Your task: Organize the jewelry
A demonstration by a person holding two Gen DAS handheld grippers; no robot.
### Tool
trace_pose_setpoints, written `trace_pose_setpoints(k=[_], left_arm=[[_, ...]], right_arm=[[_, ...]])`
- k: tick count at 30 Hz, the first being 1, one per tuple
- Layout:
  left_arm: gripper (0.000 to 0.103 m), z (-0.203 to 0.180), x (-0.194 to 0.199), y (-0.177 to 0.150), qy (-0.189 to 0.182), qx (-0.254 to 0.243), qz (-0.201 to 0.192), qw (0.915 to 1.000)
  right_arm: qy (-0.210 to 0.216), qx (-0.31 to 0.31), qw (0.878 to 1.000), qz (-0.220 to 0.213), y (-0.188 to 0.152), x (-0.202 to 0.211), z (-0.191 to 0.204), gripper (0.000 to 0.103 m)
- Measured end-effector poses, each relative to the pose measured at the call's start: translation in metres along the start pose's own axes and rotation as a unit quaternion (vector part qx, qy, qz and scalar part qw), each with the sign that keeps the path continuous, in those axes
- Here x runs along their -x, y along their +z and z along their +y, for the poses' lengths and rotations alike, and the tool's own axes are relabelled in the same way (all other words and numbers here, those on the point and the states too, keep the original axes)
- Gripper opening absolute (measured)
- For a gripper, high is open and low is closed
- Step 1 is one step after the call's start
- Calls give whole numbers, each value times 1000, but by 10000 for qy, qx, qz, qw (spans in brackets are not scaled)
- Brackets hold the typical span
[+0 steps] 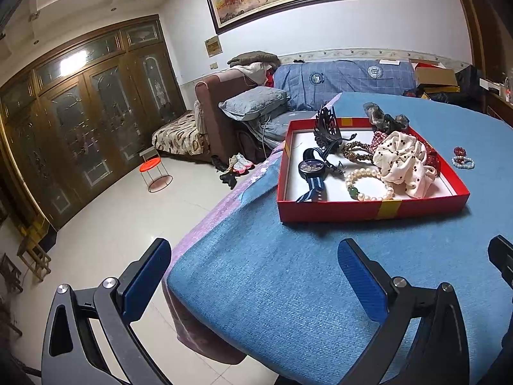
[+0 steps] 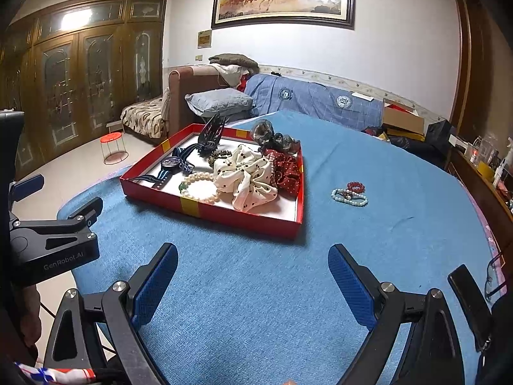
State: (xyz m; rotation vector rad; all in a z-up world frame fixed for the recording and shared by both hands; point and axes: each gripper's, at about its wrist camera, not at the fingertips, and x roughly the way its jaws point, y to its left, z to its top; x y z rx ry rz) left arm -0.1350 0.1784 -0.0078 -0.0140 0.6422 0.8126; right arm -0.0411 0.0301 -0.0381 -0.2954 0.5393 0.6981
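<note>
left gripper (image 1: 255, 282) agape, right gripper (image 2: 253, 284) agape (both empty)

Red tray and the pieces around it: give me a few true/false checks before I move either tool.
1. The pearl bracelet lies inside the red tray. True.
2. The left tool is shut on the watch. False: it is open and empty, short of the tray; the watch lies in the tray.
3. A small pile of beaded bracelets sits on the blue cloth outside the tray. True.
4. The cream dotted scrunchie lies on the cloth beside the tray. False: it is in the tray, next to the pearl bracelet.
5. The right tool is open and holds nothing. True.
</note>
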Motion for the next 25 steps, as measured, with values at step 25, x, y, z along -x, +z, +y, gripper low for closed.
trace_pose_setpoints(k=[25], left_arm=[[103, -2, 4, 4, -23, 4, -59, 10000]], right_arm=[[-88, -153, 9998, -65, 0, 1, -9, 97]])
